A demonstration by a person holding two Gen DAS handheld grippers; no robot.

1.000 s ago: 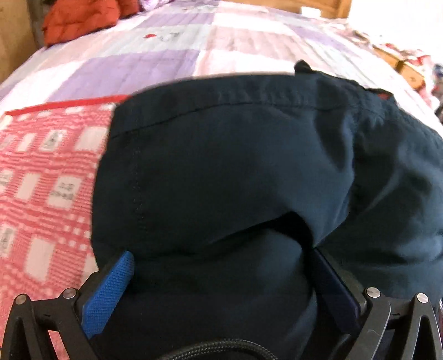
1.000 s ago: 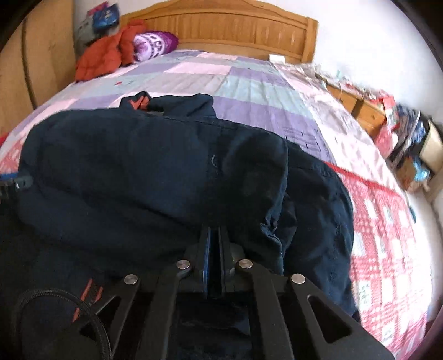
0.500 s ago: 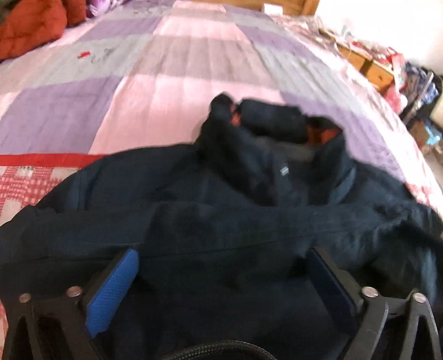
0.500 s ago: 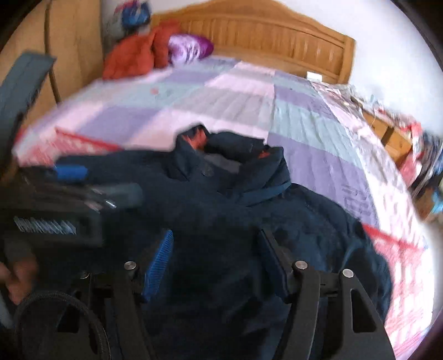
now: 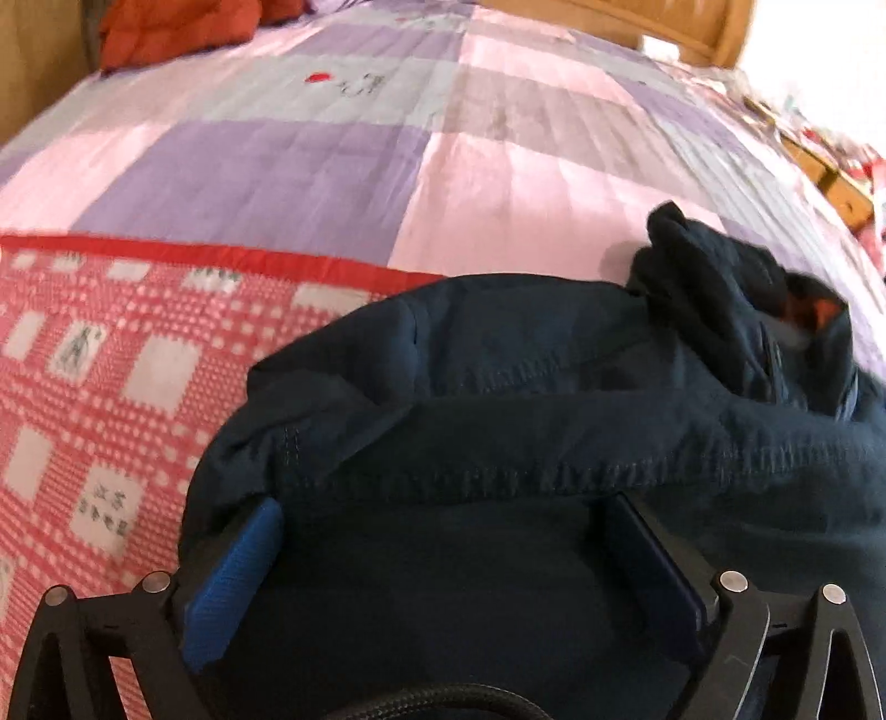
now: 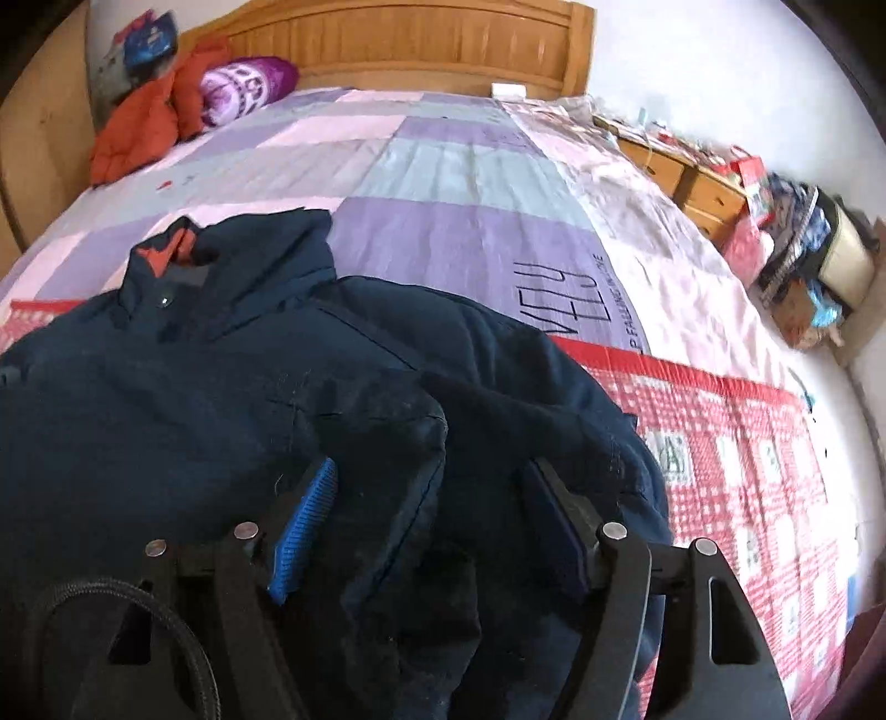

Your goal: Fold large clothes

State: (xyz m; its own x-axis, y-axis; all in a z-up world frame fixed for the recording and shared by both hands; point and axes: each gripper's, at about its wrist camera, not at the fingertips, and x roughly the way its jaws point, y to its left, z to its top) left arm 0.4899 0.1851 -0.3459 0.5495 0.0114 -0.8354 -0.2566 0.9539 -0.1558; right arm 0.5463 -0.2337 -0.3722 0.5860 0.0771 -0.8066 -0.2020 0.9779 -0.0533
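Note:
A dark navy jacket [image 6: 232,399] with an orange-lined collar [image 6: 166,255] lies on the bed, its lower part folded up over the body. In the left wrist view the jacket [image 5: 554,399] fills the lower half, collar [image 5: 797,315] at right. My left gripper [image 5: 443,515] is open, its blue pads [image 5: 238,570] apart just above the folded hem. My right gripper [image 6: 432,476] is open too, its pads [image 6: 304,526] astride a bunched fold of the jacket without pinching it.
The bed has a purple-and-pink patchwork quilt [image 6: 454,183] and a red checked blanket [image 6: 747,443]. An orange garment [image 6: 144,127] and a purple pillow [image 6: 243,88] lie by the wooden headboard [image 6: 415,44]. A cluttered cabinet [image 6: 709,183] stands on the right.
My right gripper has opened and let go of the jacket fabric. The folded part has settled on the jacket body. Both grippers have pulled back, and the collar shows now.

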